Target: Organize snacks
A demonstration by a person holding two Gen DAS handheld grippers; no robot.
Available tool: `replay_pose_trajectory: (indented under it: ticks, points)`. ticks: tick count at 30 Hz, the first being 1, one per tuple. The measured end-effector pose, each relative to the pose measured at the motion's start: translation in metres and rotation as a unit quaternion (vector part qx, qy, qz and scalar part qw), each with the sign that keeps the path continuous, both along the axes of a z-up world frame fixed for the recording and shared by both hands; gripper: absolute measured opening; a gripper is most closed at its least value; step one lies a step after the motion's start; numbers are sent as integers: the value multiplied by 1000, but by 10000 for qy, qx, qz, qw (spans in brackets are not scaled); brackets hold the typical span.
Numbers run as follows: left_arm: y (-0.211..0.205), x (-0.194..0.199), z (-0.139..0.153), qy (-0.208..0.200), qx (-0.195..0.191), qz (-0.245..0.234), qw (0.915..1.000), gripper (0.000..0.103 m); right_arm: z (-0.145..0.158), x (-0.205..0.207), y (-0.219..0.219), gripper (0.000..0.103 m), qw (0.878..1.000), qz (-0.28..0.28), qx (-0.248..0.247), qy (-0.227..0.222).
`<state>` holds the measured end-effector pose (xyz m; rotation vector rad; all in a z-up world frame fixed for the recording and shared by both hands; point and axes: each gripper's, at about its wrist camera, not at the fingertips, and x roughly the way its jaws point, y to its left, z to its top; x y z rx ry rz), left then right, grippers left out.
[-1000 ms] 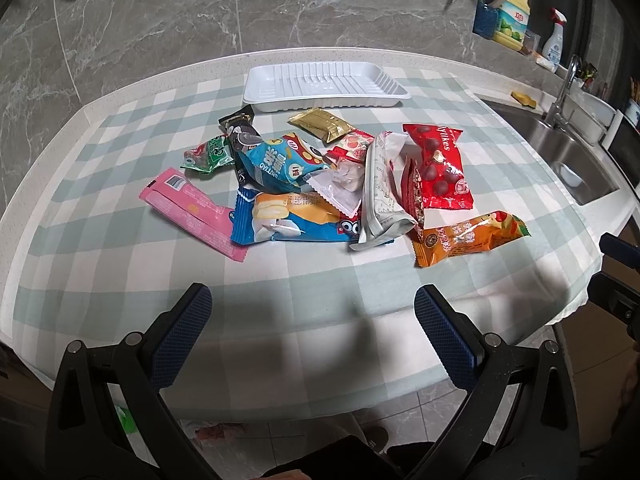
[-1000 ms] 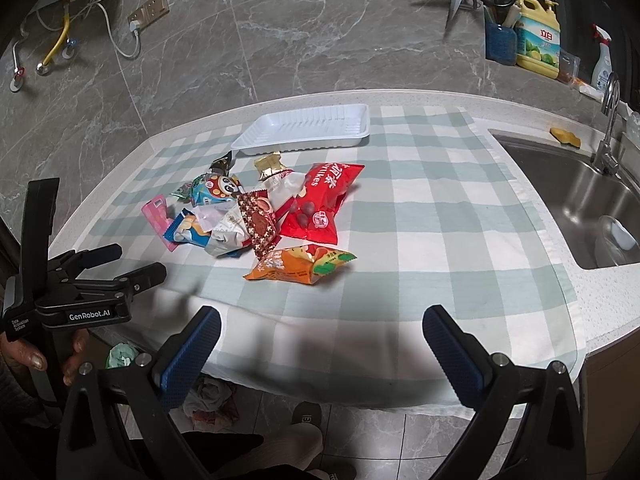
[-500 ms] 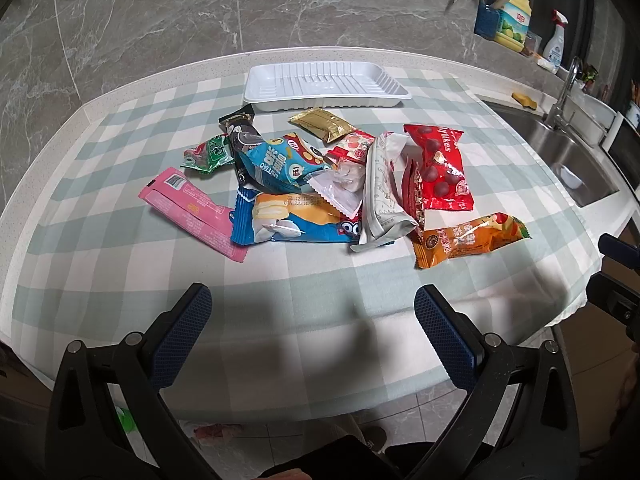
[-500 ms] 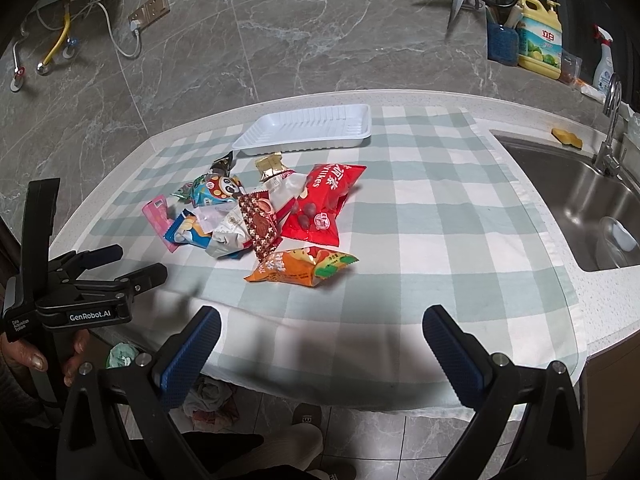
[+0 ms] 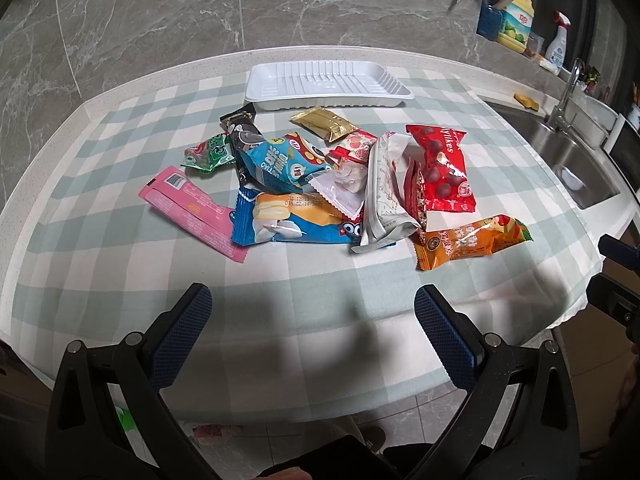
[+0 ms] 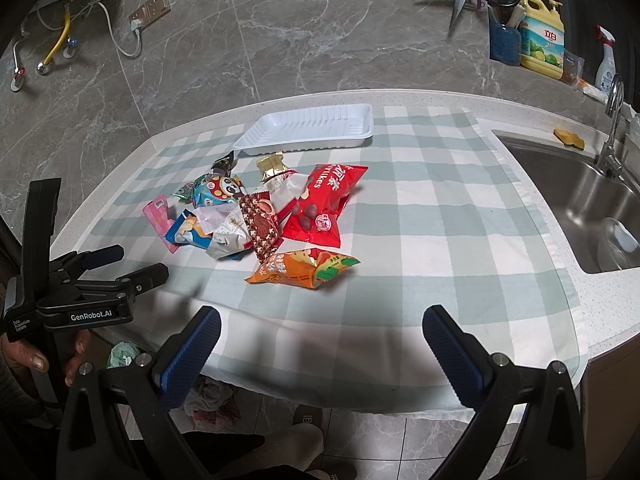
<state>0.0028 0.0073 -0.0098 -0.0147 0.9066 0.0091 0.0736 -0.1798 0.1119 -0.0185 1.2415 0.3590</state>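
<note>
A heap of snack packets lies mid-table on the checked cloth: a pink packet (image 5: pixel 192 208), a blue cake packet (image 5: pixel 292 220), a red chocolate bag (image 5: pixel 444 168), an orange packet (image 5: pixel 468 242), a gold packet (image 5: pixel 324 124). An empty white tray (image 5: pixel 326 86) stands behind the heap; it also shows in the right wrist view (image 6: pixel 308 128). My left gripper (image 5: pixel 312 340) is open and empty at the table's near edge. My right gripper (image 6: pixel 320 354) is open and empty, near the edge, in front of the orange packet (image 6: pixel 304 270).
A steel sink (image 6: pixel 580 196) with a tap is set in the counter to the right. Bottles (image 6: pixel 542 42) and scissors stand by the marble wall. The left gripper (image 6: pixel 116 270) shows at the left of the right wrist view.
Nothing has visibly moved apart from a very slight shift of the right wrist view; both grippers stay open at the table's near edge.
</note>
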Motion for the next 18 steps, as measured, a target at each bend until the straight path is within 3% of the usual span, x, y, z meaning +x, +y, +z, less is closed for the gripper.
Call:
replay_pose_trajectory:
  ticks: [18]
  points:
    - [0,5,-1,55,-14,99,9999,103,-3,2,12,103,10000,57,18,5]
